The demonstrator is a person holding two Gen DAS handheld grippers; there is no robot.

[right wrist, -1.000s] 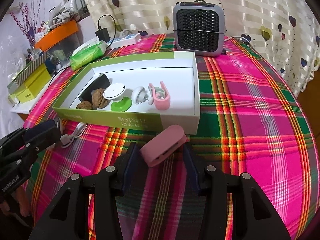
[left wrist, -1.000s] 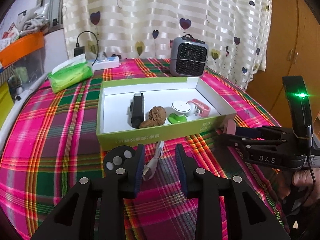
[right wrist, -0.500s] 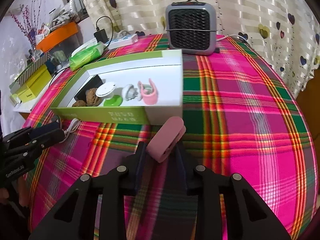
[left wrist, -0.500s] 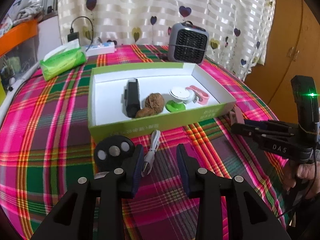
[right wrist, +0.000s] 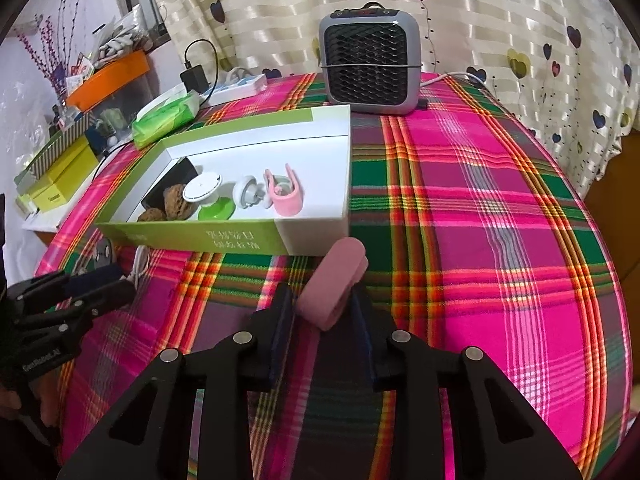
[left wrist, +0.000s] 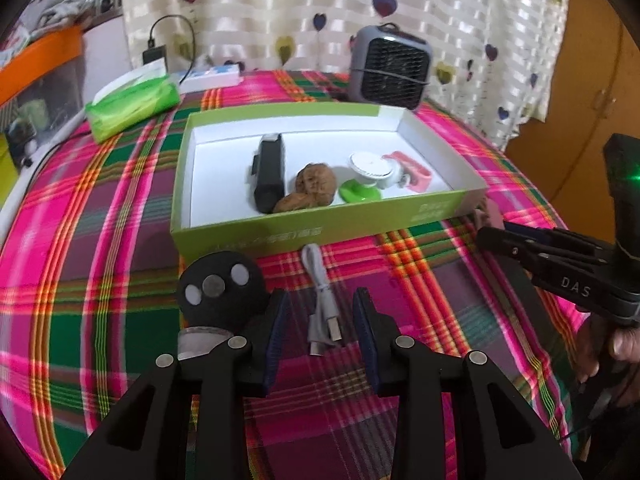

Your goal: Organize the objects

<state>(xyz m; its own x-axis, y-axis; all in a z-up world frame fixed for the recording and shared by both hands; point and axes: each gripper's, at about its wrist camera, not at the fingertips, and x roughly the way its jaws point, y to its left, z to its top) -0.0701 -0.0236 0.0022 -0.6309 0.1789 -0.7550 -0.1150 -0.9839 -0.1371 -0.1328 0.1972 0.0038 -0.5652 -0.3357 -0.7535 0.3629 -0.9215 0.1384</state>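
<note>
Since a second ago: my right gripper (right wrist: 323, 316) has closed on the pink clip (right wrist: 334, 286), pinching it just in front of the green box (right wrist: 224, 236).

Left view: my left gripper (left wrist: 320, 330) fingers spread, straddling the grey cable (left wrist: 322, 310); black round item (left wrist: 222, 290) beside it; box holds walnuts (left wrist: 310, 188).

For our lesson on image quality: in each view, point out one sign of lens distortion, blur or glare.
Left wrist view: the green box has bowed edges, the tablecloth curves like a dome, and a green light flares at the right edge. Right wrist view: black vignette corners, and the pink clip between the fingers looks soft.
</note>
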